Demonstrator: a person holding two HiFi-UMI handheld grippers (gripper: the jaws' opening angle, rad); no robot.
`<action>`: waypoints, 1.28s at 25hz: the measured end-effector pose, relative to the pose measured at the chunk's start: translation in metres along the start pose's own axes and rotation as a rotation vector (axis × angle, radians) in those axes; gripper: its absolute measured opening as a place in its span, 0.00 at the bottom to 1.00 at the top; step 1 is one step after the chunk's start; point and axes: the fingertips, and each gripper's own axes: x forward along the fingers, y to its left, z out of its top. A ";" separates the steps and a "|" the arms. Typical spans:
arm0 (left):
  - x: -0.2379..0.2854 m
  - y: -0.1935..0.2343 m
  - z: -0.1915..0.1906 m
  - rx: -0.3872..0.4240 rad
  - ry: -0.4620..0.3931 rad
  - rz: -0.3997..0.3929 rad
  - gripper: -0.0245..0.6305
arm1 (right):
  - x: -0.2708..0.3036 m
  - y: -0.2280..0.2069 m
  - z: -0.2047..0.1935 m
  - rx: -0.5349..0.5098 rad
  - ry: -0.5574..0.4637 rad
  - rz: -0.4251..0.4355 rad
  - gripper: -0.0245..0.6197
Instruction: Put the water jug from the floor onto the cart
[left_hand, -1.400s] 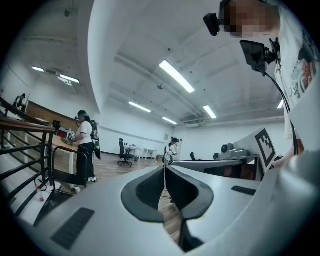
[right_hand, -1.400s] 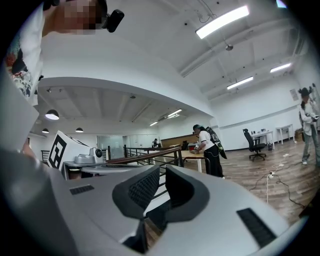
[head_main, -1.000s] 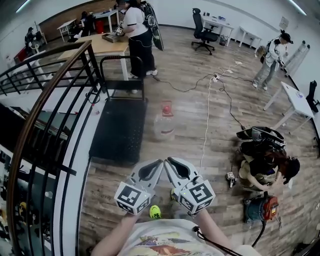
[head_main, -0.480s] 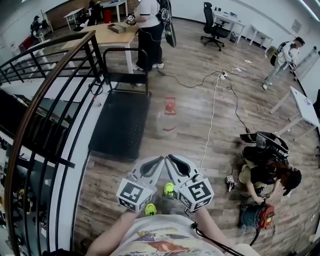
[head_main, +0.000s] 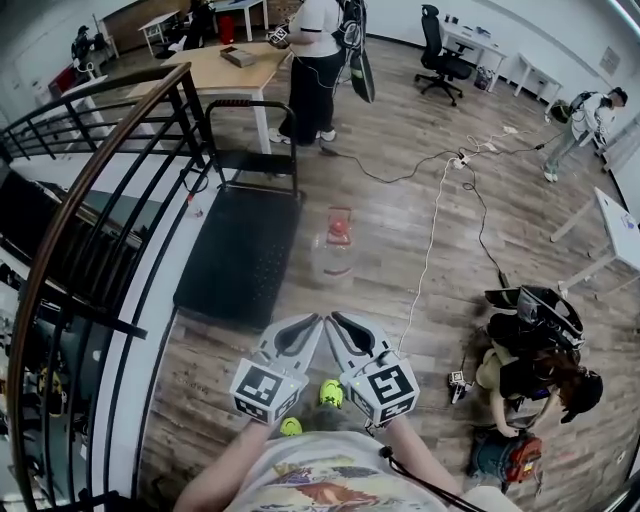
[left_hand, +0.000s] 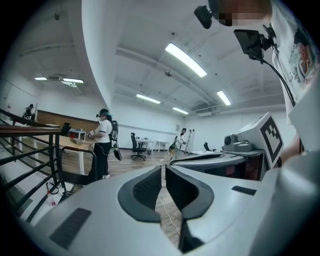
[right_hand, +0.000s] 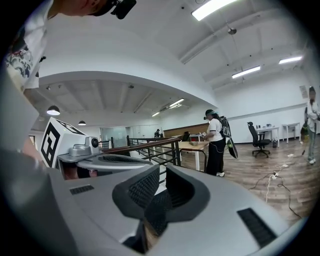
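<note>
left gripper (head_main: 308, 326): jaws pressed together with nothing between them; low centre of the head view, tip aimed up-frame.
right gripper (head_main: 340, 324): also closed and empty, just beside the left one.
water jug (head_main: 332, 262): upright on the wood floor at frame centre, just right of the cart, well ahead of both grippers.
cart (head_main: 240, 250): bare black deck left of centre, handle at its far end.
Risk: jaws that open late would shove the jug; a smooth round body could slip from an uneven two-sided squeeze; the white cable (head_main: 430, 250) nearby could catch a foot.
Change: the jaws are as closed as a second ago and the jug is unmoved, but the view has advanced and green shoes (head_main: 331, 392) now show under the grippers.
</note>
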 end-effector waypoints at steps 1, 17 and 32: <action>0.009 0.002 -0.001 0.002 0.007 0.004 0.06 | 0.002 -0.009 0.000 0.003 0.001 0.003 0.10; 0.102 0.005 0.006 -0.022 0.017 0.038 0.06 | 0.012 -0.100 0.003 0.022 0.015 0.036 0.10; 0.157 0.062 0.015 0.002 0.042 -0.006 0.06 | 0.073 -0.150 0.011 0.028 0.048 -0.009 0.10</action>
